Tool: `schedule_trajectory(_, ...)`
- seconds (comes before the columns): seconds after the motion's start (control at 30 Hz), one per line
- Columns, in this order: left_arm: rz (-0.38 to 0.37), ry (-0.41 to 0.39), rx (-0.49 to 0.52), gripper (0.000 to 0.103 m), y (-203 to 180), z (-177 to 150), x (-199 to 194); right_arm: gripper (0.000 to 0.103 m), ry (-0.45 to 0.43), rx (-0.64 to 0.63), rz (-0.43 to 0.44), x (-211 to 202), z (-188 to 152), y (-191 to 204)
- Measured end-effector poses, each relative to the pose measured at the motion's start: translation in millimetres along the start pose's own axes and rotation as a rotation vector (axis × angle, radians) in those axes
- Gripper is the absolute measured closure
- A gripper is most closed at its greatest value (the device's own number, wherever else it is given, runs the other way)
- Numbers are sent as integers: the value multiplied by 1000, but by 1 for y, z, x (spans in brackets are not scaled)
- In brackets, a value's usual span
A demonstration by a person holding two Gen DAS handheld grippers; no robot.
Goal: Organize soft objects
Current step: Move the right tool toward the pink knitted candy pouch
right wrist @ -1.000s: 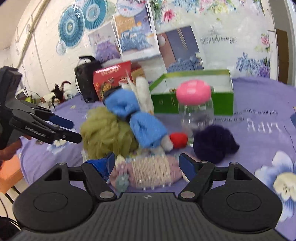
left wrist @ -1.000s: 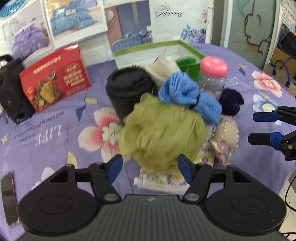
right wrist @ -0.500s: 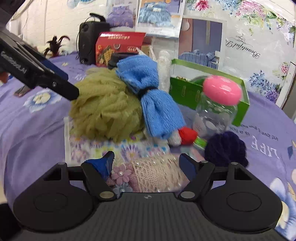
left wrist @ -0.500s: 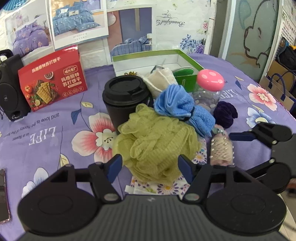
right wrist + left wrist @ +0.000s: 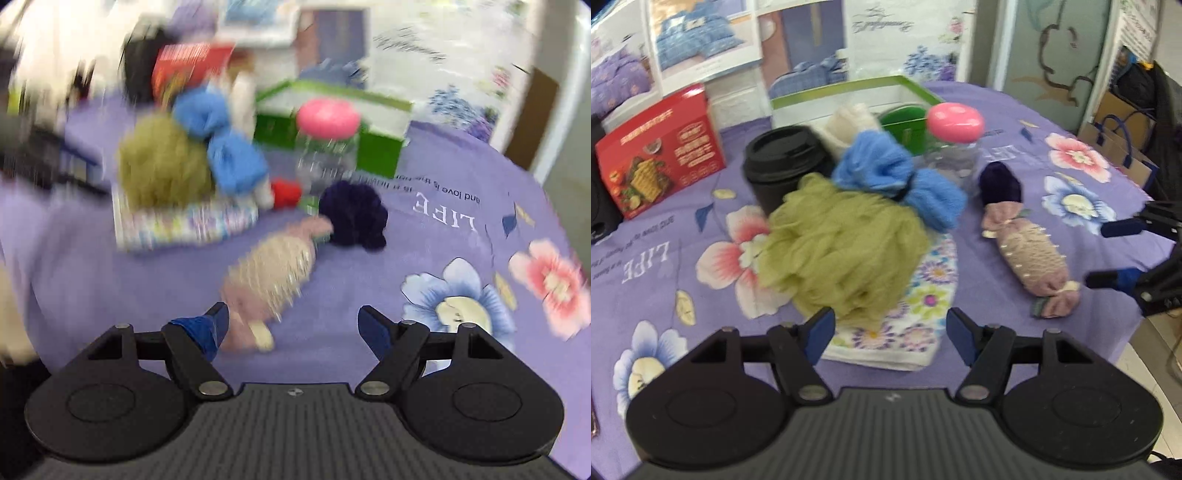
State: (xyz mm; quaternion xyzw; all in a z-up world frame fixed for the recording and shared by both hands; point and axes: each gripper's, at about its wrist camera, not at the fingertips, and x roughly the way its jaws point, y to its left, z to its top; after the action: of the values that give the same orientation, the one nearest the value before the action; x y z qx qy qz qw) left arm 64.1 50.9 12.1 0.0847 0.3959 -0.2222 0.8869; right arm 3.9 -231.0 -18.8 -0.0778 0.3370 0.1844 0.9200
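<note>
An olive-green mesh bath puff [image 5: 842, 243] [image 5: 162, 166] rests on a folded floral cloth [image 5: 919, 291] [image 5: 184, 221], with a blue tied towel [image 5: 897, 177] [image 5: 225, 144] leaning on it. A pink beaded lace roll [image 5: 1030, 258] [image 5: 273, 280] lies alone on the purple tablecloth, a dark purple pompom [image 5: 1001, 182] [image 5: 354, 214] just beyond it. My left gripper [image 5: 888, 332] is open, just short of the puff. My right gripper [image 5: 293, 328] [image 5: 1115, 254] is open beside the roll's near end, holding nothing. A small red soft piece [image 5: 286, 192] lies by the jar.
A black lidded cup [image 5: 783, 162], a clear jar with a pink lid [image 5: 955, 136] [image 5: 328, 140], an open green box [image 5: 849, 99] [image 5: 369, 122] and a red cracker box [image 5: 661, 147] stand behind the pile. The table edge drops off at the right, with bags on the floor.
The pink beaded roll now lies clear of the pile to the right, on bare tablecloth. My right gripper has pulled back from it, its view blurred. The left gripper drew back slightly.
</note>
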Motion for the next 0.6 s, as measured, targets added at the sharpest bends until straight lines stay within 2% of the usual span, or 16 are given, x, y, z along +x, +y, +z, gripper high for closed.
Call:
schedule_trajectory(0.1,-69,-3,30,35,-23,6,3,40,-62,91,-11,6,3,-11)
schedule_trajectory(0.27,-151,31,109,35,-70,8,26,40,-56,202,-83,19,9,-35)
schedule_trajectory(0.33,-162,57,133,35,-84,6,36,40,-63,262,-60,21,5,-36)
schedule_trajectory(0.4,-187,92,107,35,-84,12,42,40,-95,312,-25,20,-3,-31)
schedule_trajectory(0.53,-265,120,-47,34,-64,45,44,40,-157,427,-91,11,-33,-22)
schedule_trajectory(0.6,-290,165,-121,34,-63,67,55,40,-198,459,-73,8,-41,-14)
